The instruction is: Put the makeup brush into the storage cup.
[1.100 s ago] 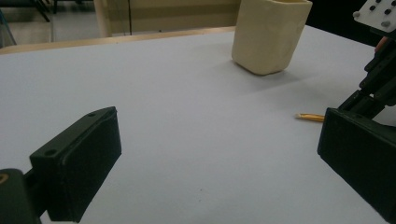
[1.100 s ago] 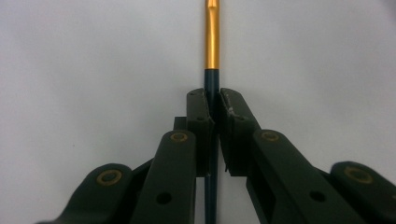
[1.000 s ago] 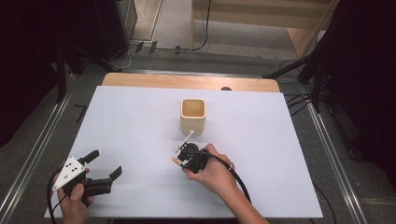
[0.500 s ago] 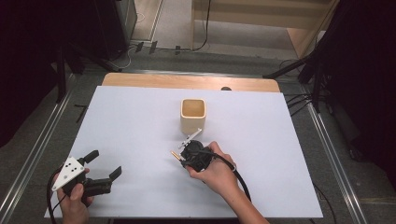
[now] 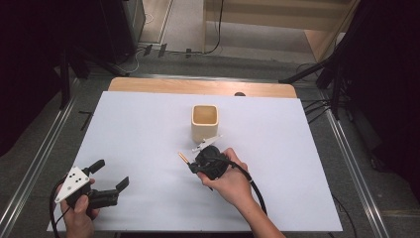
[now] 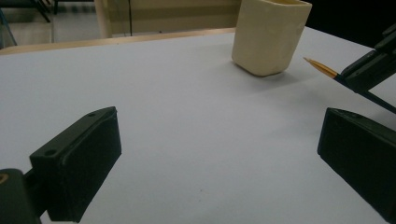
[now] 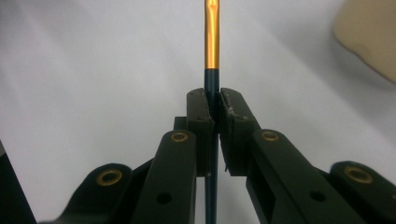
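The right gripper (image 5: 192, 165) clamps a paintbrush (image 7: 211, 51) near the cup (image 5: 204, 122), likely to drop it in; the left gripper (image 5: 110, 174) rests released.

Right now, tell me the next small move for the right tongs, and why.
Probably carry the brush toward the cup and tip it upright over the opening. The right tongs are shut on its dark handle, it is clear of the table, and the cup stands just beyond.
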`<state>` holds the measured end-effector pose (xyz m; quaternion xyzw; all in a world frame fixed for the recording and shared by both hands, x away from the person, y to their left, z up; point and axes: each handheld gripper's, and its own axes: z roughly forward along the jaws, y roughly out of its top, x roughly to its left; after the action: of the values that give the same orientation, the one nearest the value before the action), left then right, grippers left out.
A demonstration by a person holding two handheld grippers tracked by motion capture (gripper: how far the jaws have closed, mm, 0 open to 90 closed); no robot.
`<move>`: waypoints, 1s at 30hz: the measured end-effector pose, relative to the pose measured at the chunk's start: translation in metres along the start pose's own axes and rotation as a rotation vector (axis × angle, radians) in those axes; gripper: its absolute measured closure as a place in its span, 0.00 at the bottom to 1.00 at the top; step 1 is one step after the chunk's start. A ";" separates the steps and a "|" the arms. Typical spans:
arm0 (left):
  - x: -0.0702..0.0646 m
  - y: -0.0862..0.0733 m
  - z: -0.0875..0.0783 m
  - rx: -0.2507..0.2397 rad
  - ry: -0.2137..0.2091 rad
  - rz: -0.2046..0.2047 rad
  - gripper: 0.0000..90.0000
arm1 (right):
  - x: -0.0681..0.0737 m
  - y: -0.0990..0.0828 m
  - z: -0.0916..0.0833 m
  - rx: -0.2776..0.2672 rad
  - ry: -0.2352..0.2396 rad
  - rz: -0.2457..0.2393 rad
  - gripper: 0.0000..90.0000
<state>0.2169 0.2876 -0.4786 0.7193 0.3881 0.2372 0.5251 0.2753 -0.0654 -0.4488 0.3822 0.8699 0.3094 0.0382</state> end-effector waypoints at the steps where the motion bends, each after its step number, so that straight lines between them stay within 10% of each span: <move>1: 0.000 0.000 0.000 0.001 -0.001 0.001 0.00 | 0.000 0.000 -0.001 -0.013 0.003 -0.008 0.94; 30: 0.000 0.000 0.001 -0.004 -0.002 0.000 0.00 | 0.003 -0.002 -0.022 -0.348 -0.048 -0.045 0.94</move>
<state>0.2179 0.2873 -0.4789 0.7185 0.3871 0.2370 0.5271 0.2654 -0.0760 -0.4319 0.3575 0.8104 0.4451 0.1315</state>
